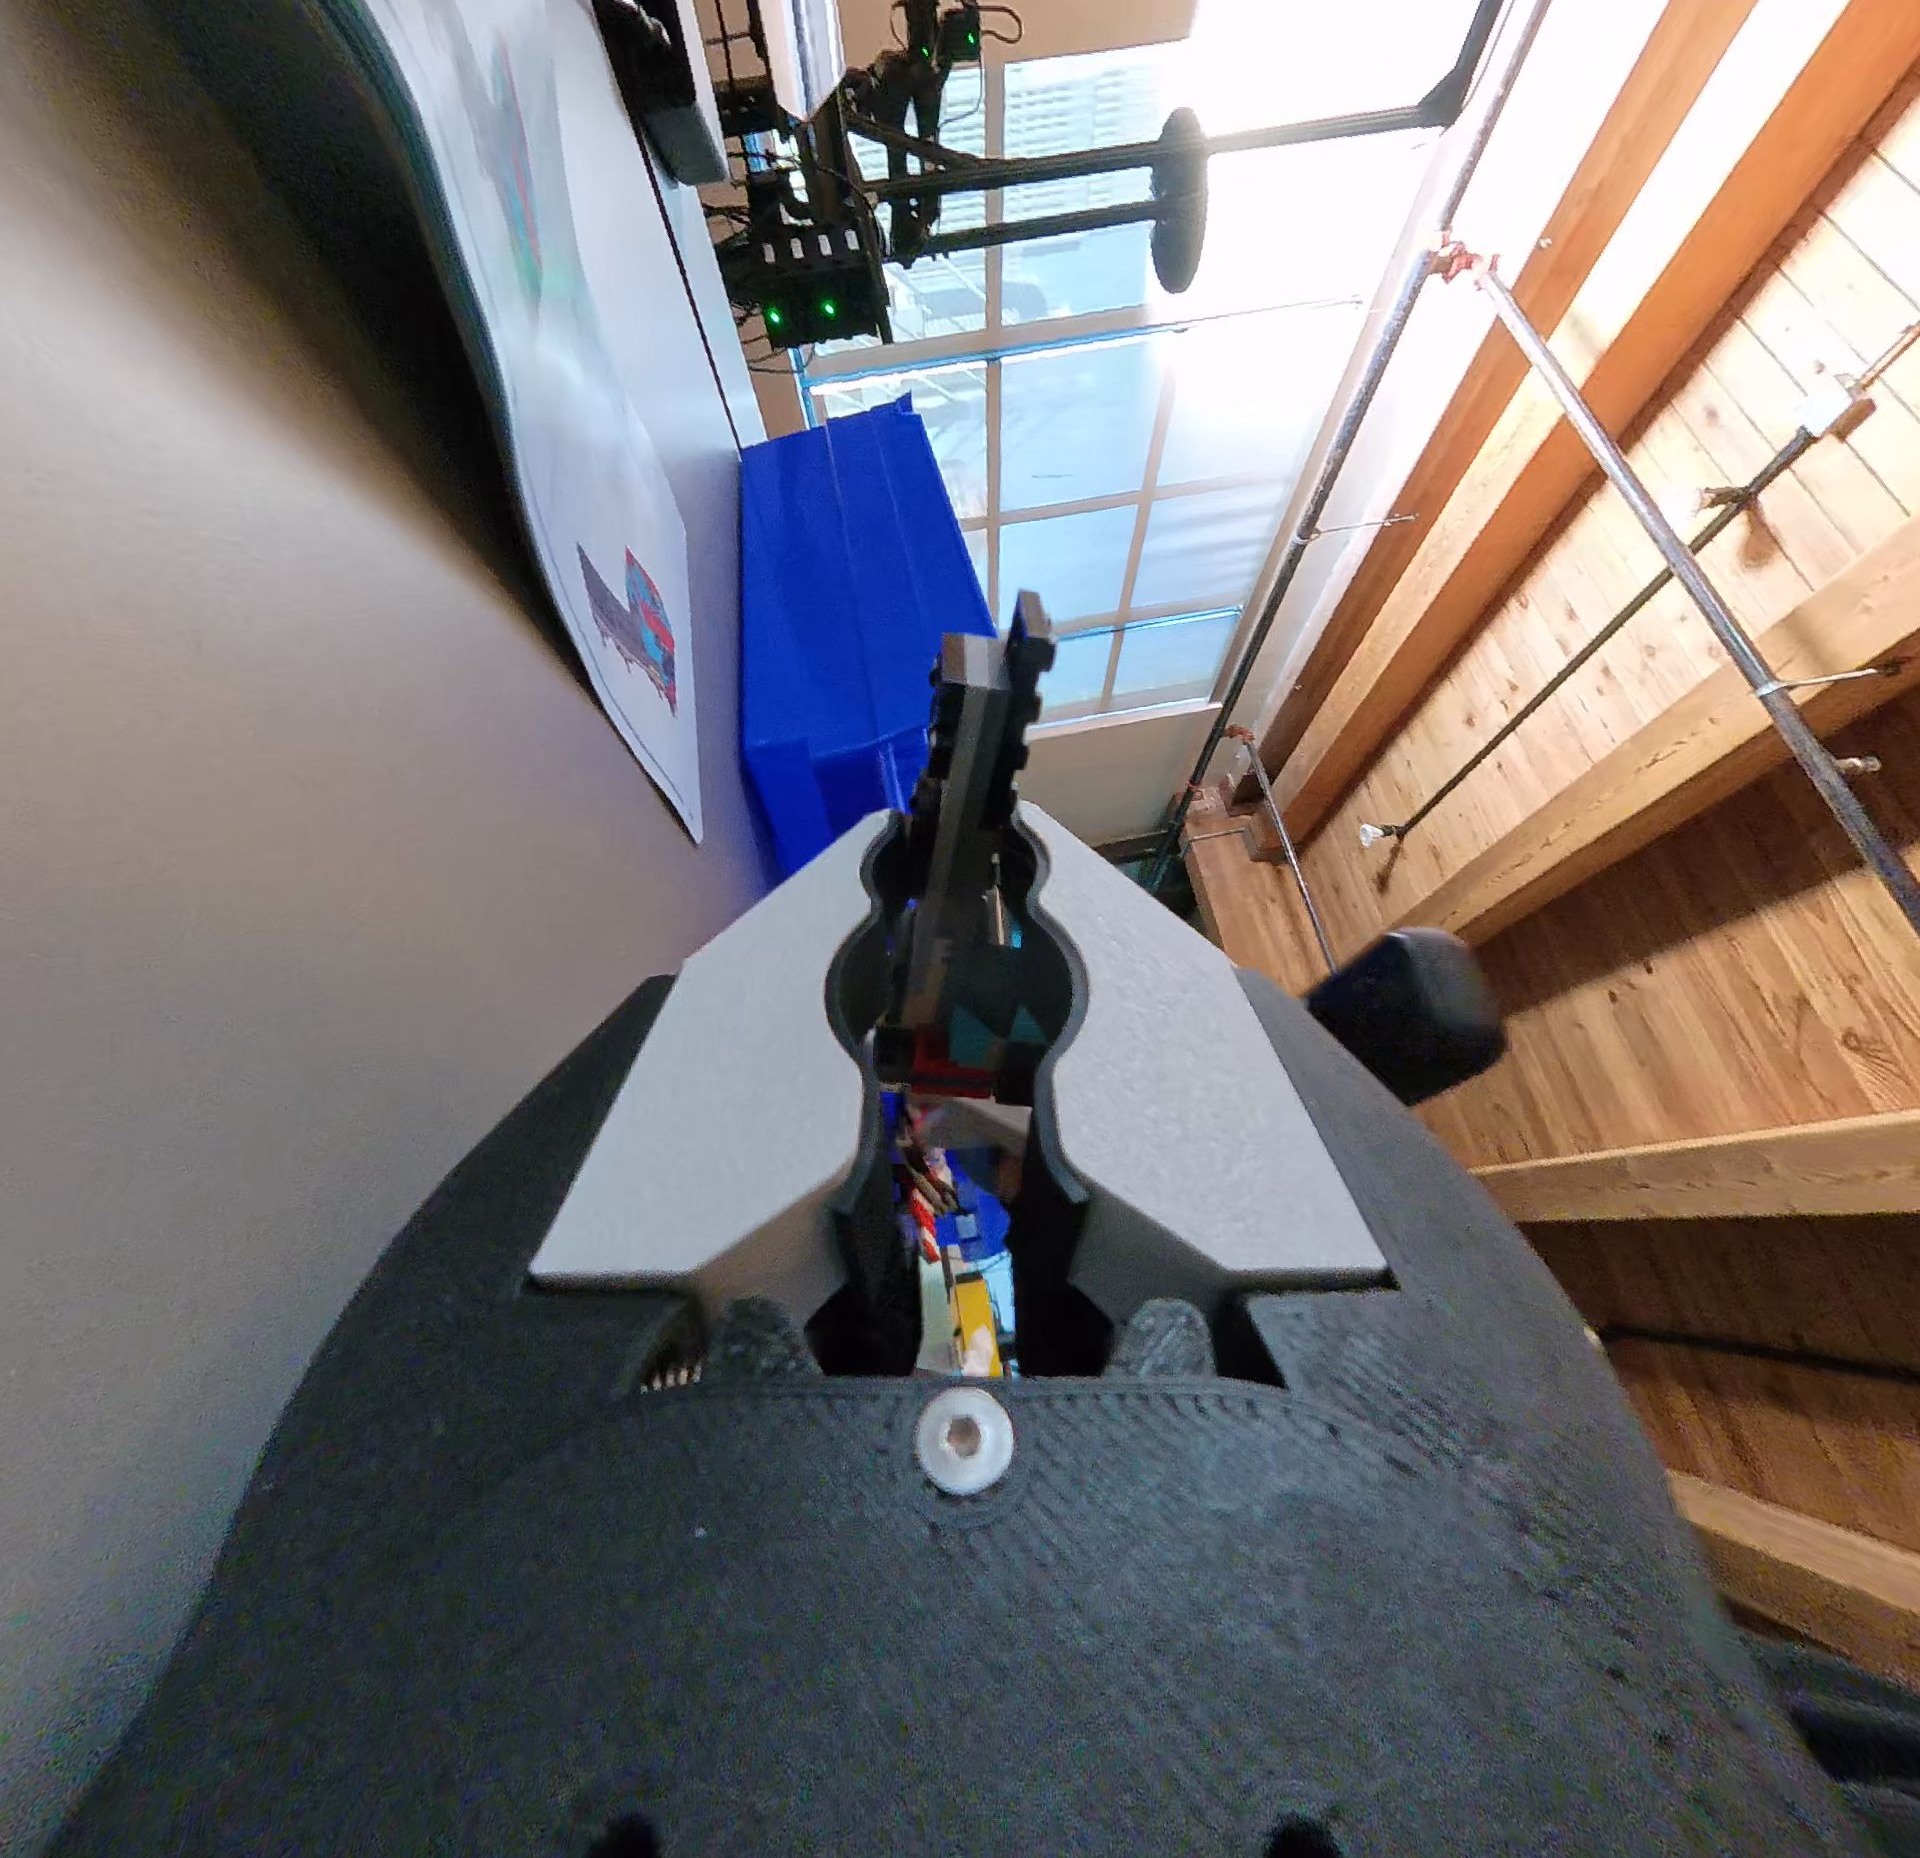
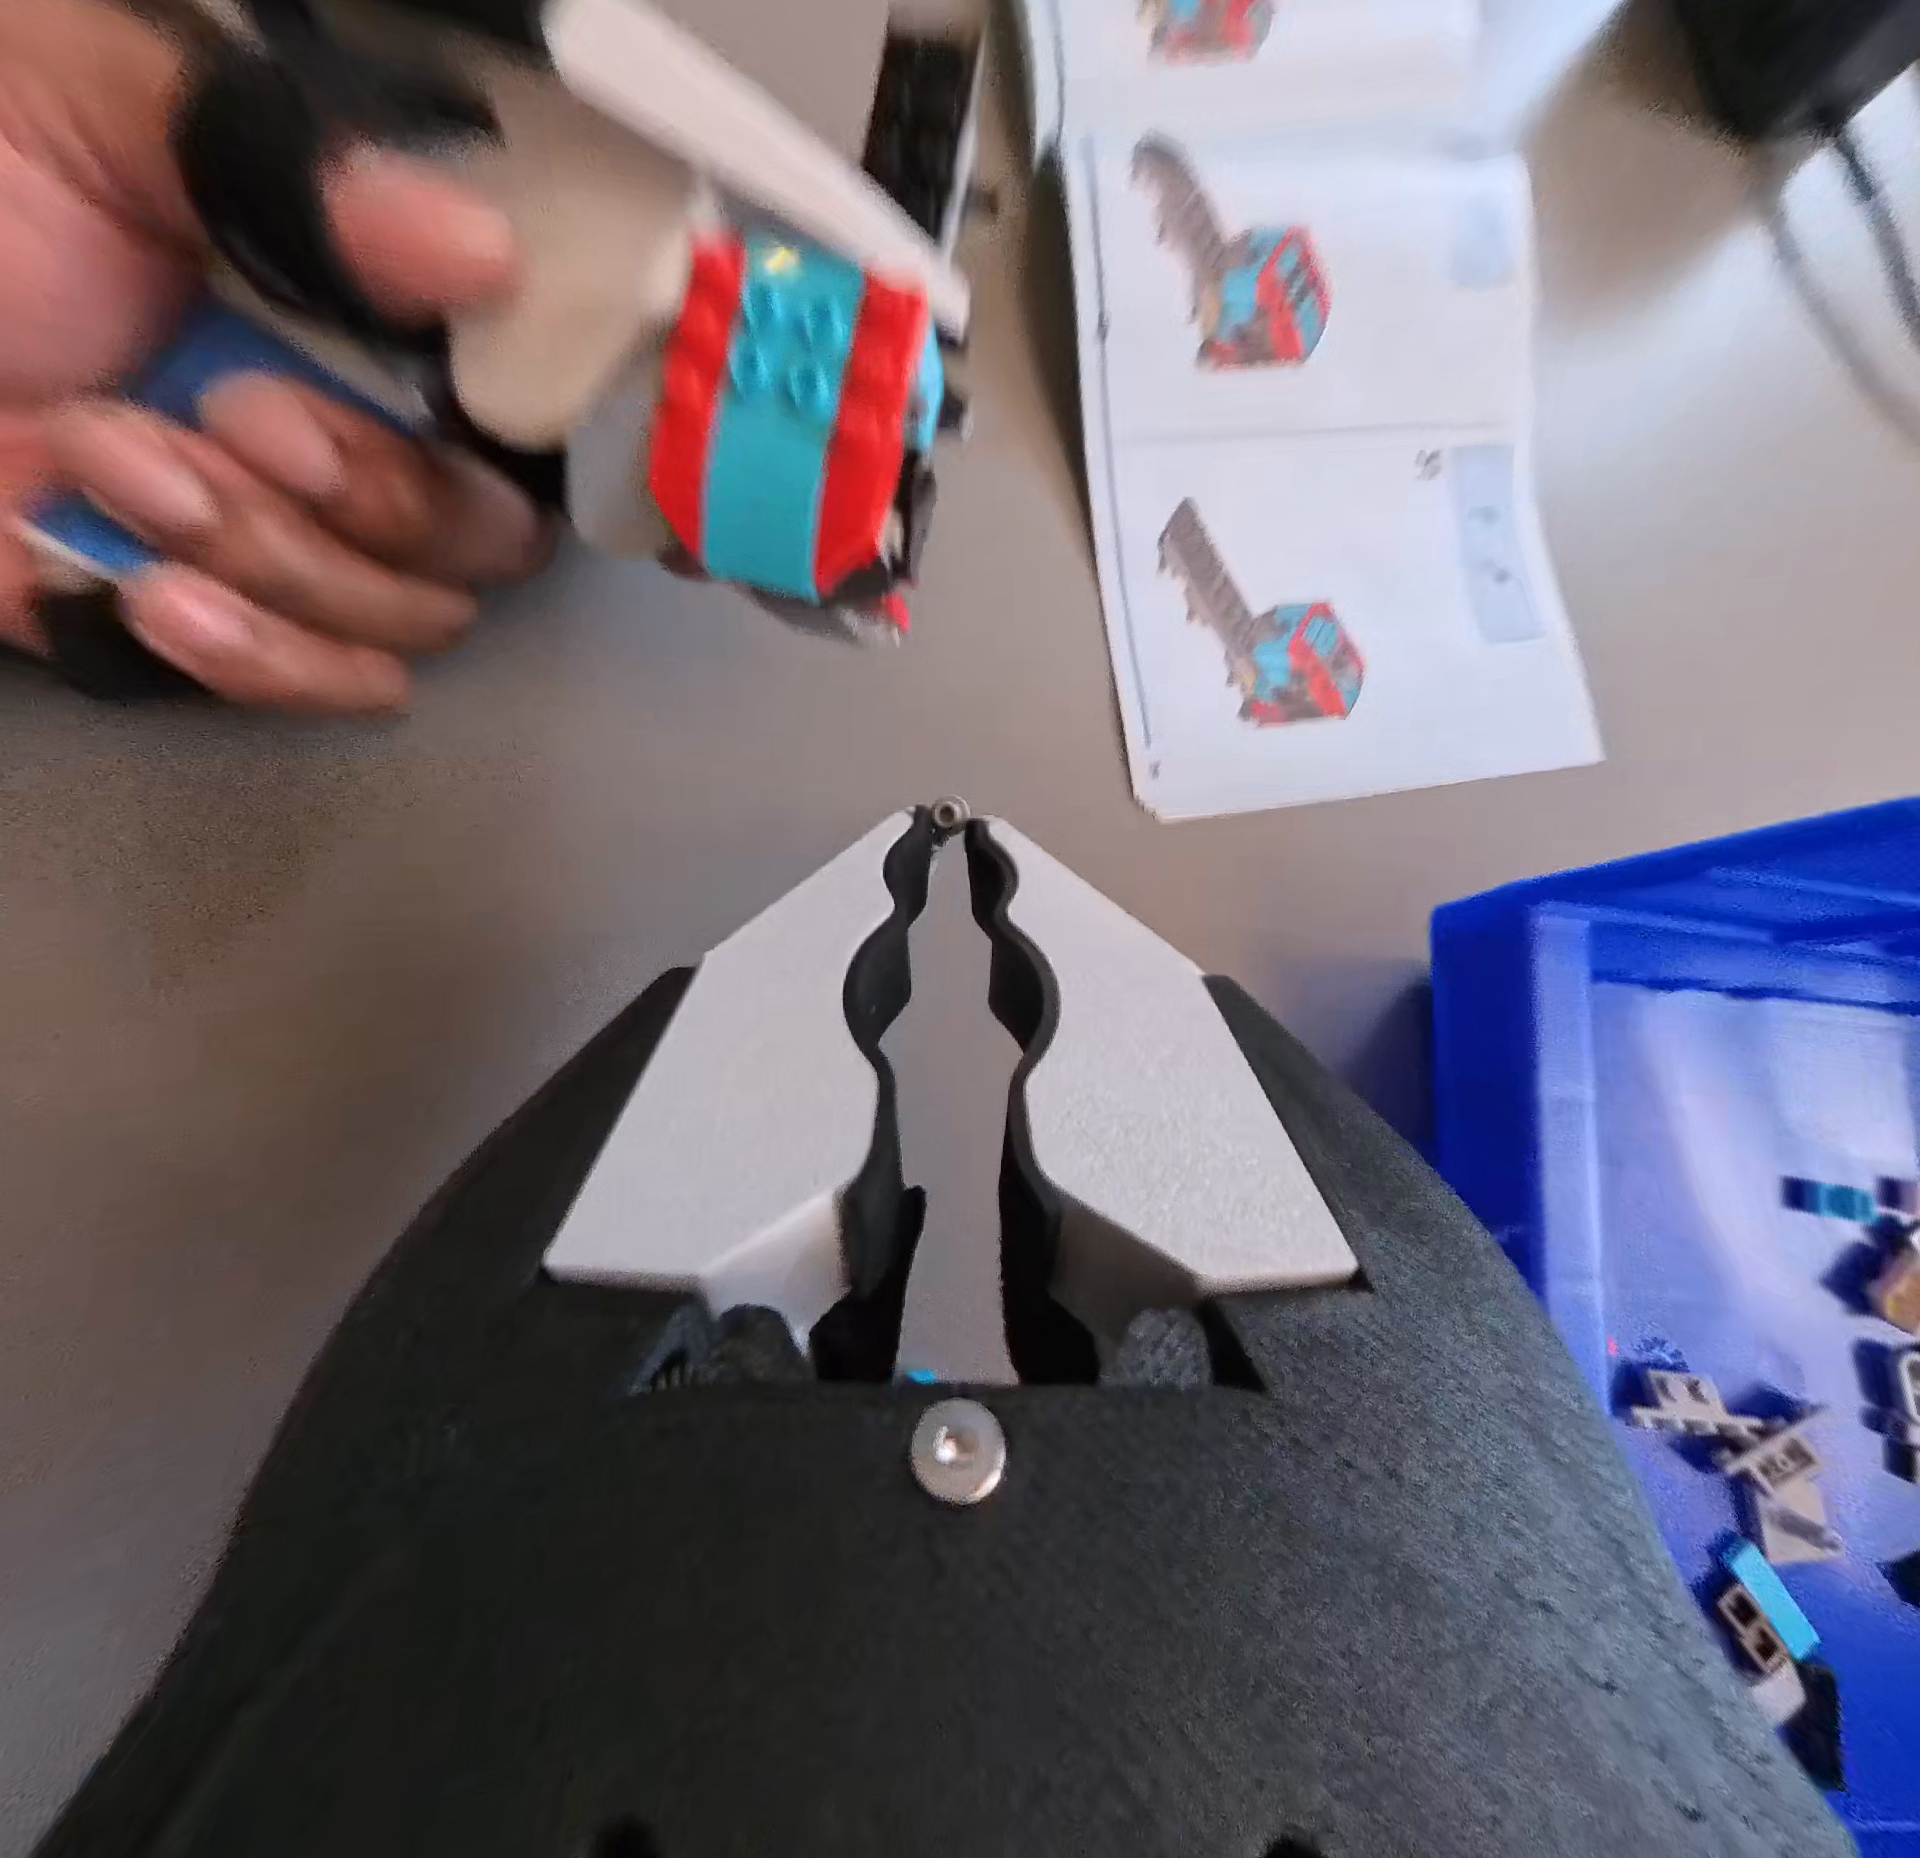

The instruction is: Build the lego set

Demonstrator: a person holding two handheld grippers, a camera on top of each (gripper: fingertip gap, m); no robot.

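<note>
Left gripper (image 1: 956, 852) clamped on red-and-teal lego model (image 2: 790, 426), grey-black studded blade (image 1: 982, 748) pointing forward past fingertips. Right gripper (image 2: 948, 832) pinching tiny grey round piece (image 2: 947, 811). Blue plastic bin (image 2: 1507, 977) holding loose bricks (image 2: 1756, 1476).

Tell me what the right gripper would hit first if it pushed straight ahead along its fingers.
Probably the grey table. The right gripper, pinching a tiny grey piece, points down at bare tabletop between the partly built model and the instruction booklet. Depth is hard to judge.
</note>
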